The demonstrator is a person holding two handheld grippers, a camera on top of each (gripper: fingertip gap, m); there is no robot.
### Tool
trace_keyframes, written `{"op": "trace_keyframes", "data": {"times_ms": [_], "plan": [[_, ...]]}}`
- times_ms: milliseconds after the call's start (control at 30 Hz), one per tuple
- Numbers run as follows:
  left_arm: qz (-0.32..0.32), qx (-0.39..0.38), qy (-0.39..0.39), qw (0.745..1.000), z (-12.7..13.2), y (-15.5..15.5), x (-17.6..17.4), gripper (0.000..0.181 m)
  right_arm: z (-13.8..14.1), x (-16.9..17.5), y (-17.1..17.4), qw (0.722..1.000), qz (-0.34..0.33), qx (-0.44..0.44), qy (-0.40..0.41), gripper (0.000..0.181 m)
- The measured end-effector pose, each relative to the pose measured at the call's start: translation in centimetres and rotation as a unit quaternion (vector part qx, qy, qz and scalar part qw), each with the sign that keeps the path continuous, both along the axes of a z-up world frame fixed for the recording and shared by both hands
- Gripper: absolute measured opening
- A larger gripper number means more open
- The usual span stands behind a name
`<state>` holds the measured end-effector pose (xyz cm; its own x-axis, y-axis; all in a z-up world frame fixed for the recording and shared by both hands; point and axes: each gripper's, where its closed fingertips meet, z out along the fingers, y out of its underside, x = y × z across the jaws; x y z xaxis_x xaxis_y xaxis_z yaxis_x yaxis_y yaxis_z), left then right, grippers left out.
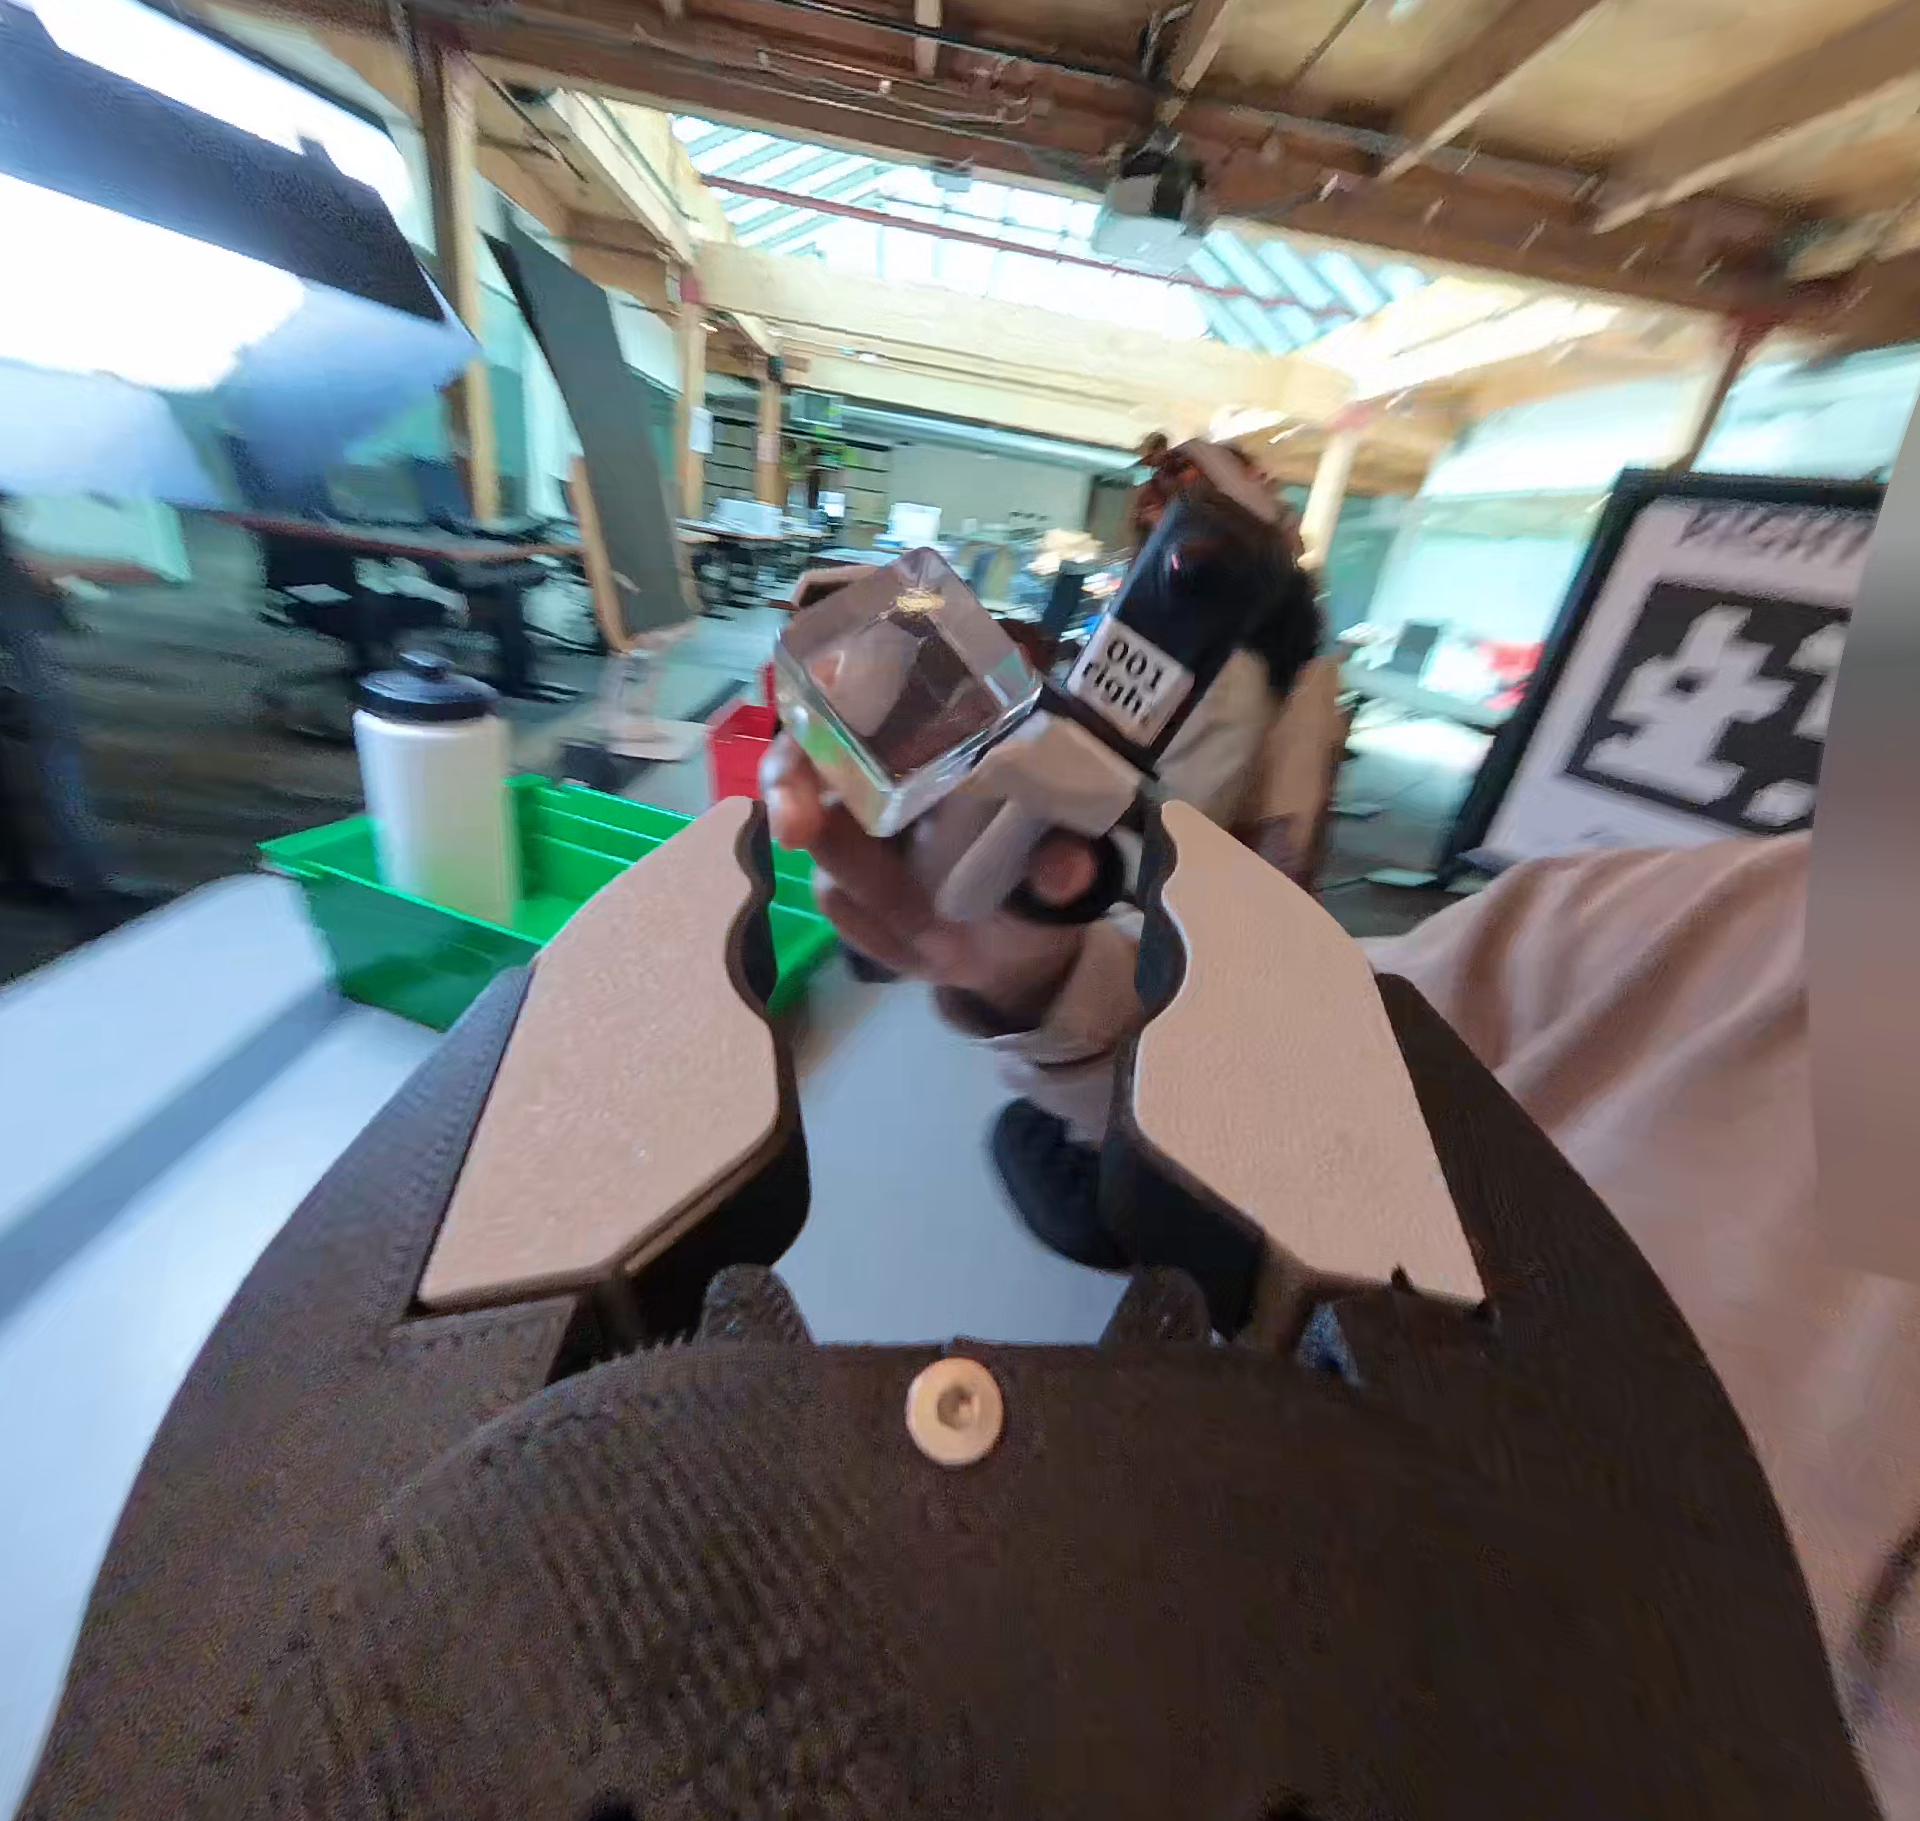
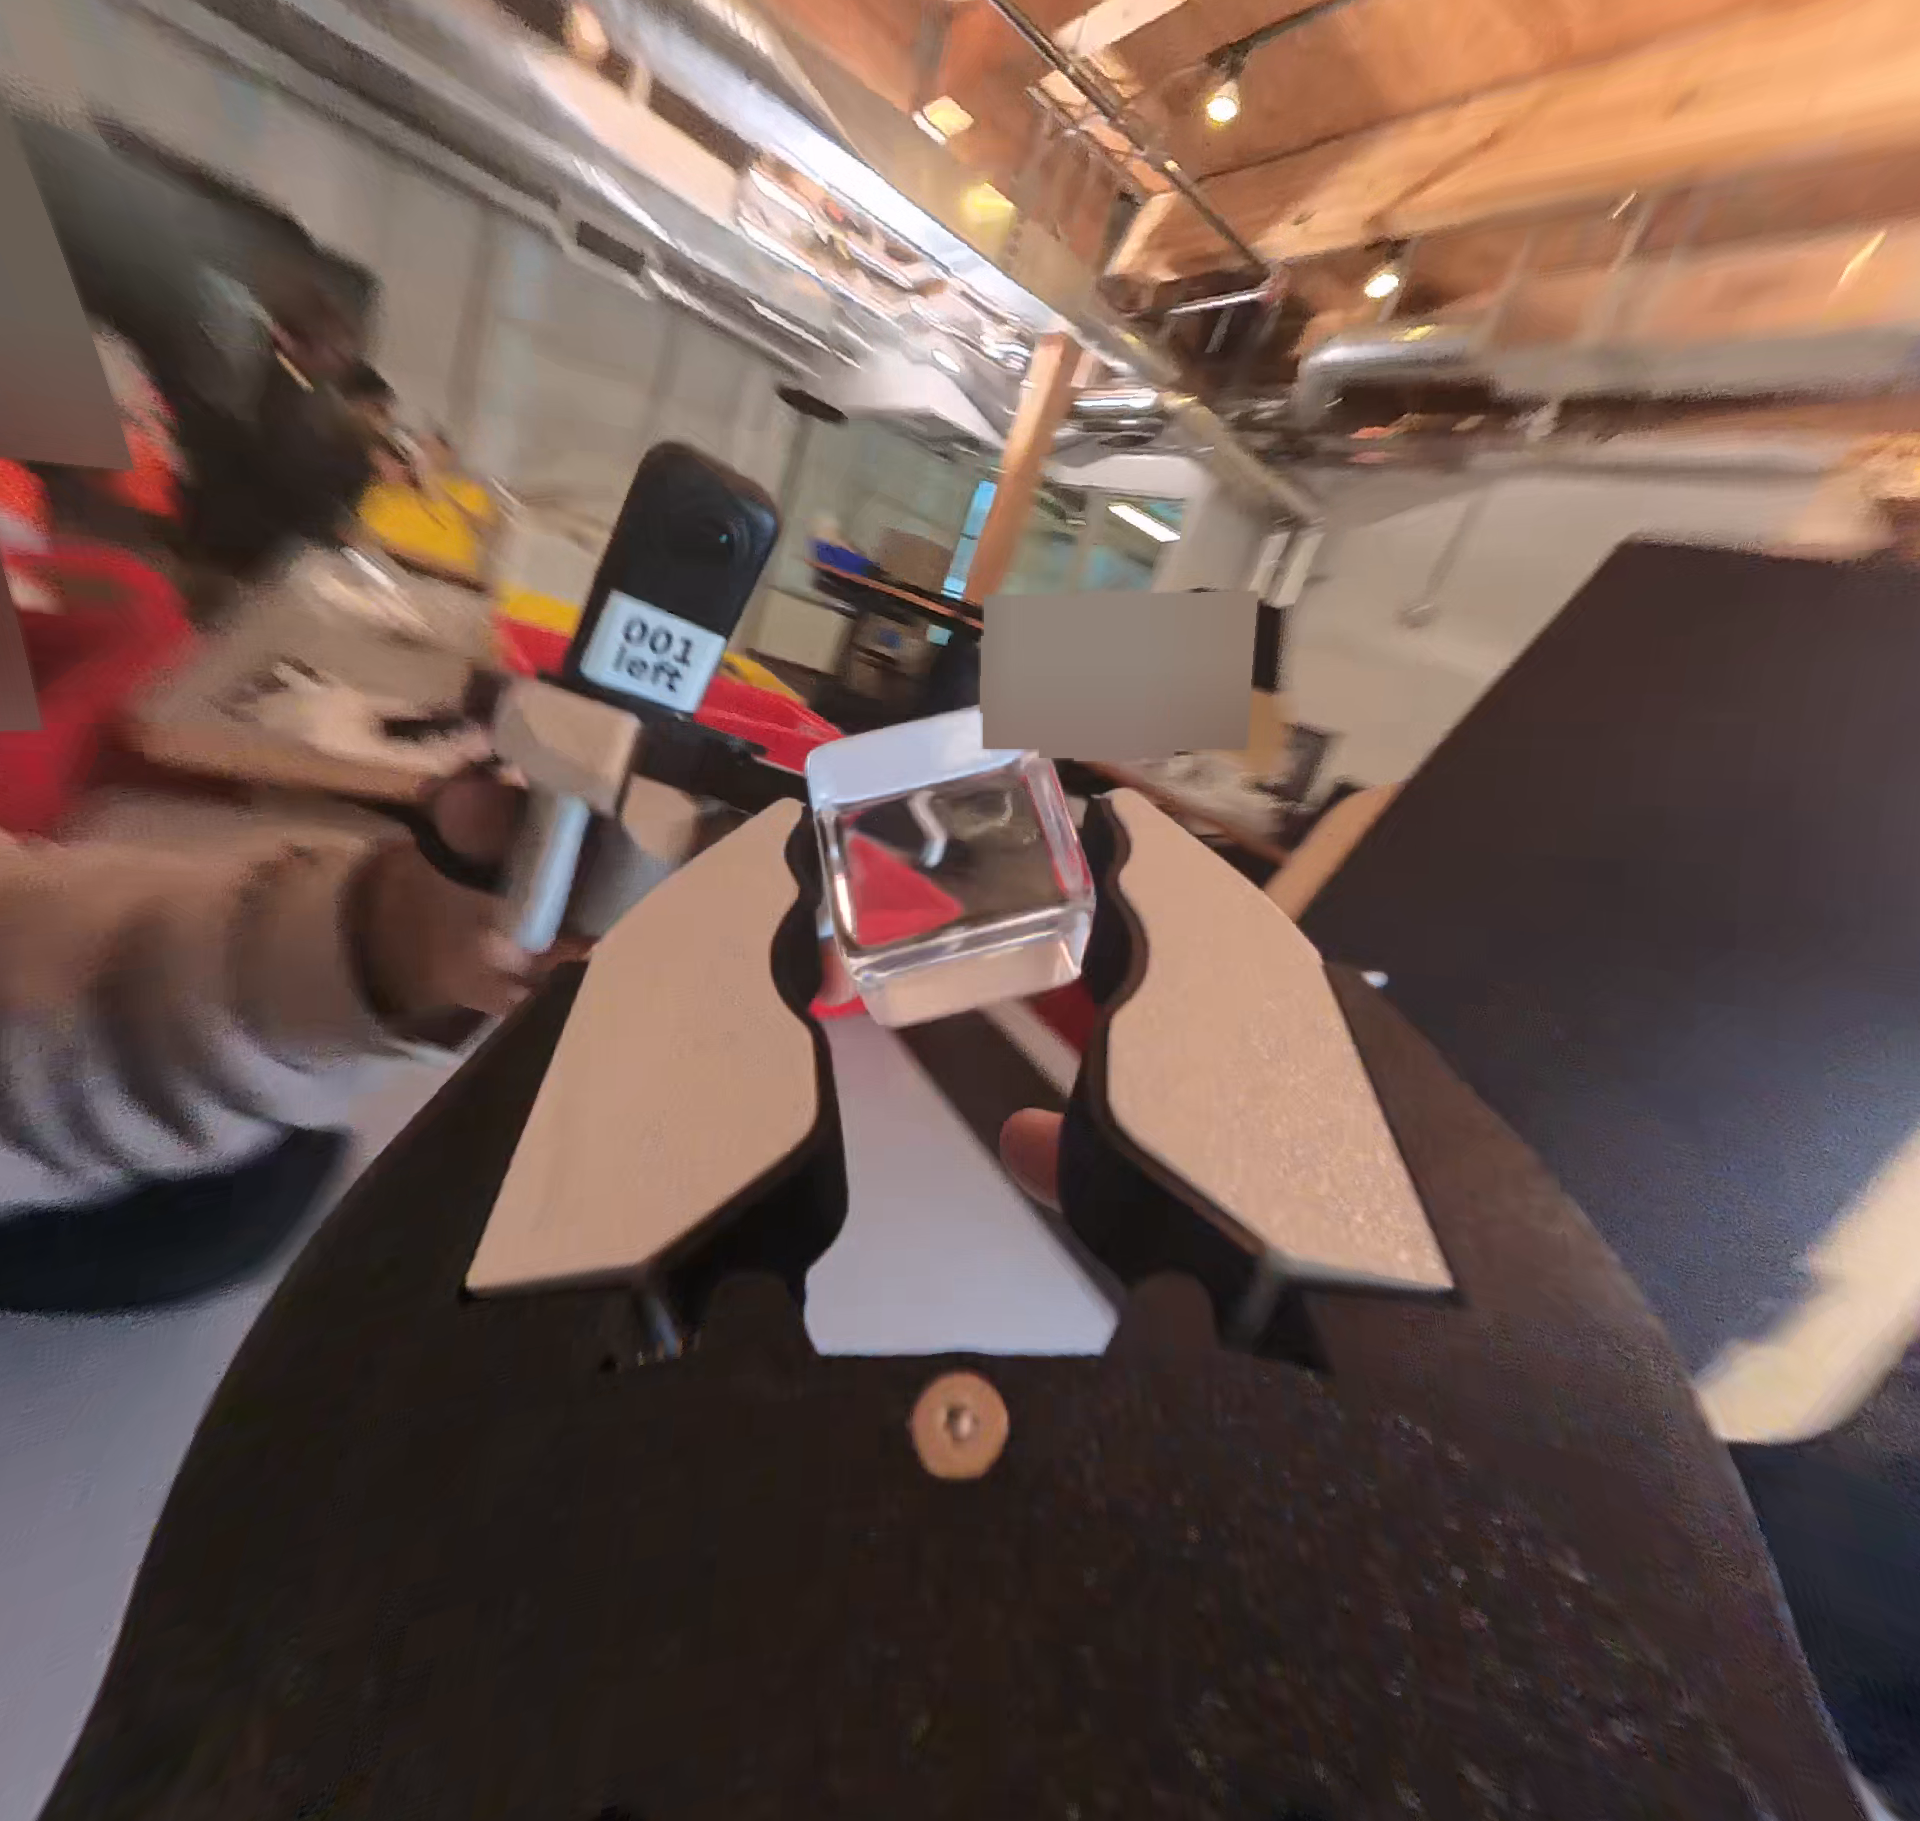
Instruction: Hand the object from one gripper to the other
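Observation:
A clear glass-like cube [image 2: 951,888] sits between the fingertips of my right gripper [image 2: 951,815], which is shut on it and holds it in the air. In the left wrist view the same cube [image 1: 904,701] shows ahead and slightly above, held by the right gripper's grey fingers [image 1: 1039,784] in a person's hand. My left gripper [image 1: 961,821] is open and empty, its jaws wide apart just below and in front of the cube. In the right wrist view the left gripper's black camera [image 2: 675,576] shows to the left of the cube.
A green bin [image 1: 436,930] with a white bottle [image 1: 436,784] stands on the white table [image 1: 156,1096] at the left, with a red bin [image 1: 743,743] behind. A framed black-and-white poster [image 1: 1662,680] is at the right. A dark panel [image 2: 1610,836] lies to the right. Only a small space, under 4 cm, lies between the two pairs of fingers.

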<state>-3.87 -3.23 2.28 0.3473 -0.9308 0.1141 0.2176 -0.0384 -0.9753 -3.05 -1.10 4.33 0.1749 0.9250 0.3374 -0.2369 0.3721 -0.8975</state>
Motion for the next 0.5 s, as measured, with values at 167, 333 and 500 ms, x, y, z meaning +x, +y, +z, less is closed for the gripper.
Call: {"op": "trace_keyframes", "data": {"times_ms": [167, 333, 500], "plan": [[0.208, 0.210, 0.185, 0.937, -0.7, 1.5, -1.0, 0.068, 0.9, 0.5, -0.2, 0.961, 0.170, -0.215, 0.027, 0.047], [0.292, 0.337, 0.263, 0.856, -1.5, 1.9, -0.2, 0.068, -1.2, -1.5, -1.3, 0.906, 0.261, -0.332, -0.026, 0.047], [0.356, 0.484, 0.321, 0.732, -1.8, 1.6, -0.2, 0.064, -3.2, -3.2, -2.9, 0.834, 0.340, -0.429, -0.073, 0.046]]}}
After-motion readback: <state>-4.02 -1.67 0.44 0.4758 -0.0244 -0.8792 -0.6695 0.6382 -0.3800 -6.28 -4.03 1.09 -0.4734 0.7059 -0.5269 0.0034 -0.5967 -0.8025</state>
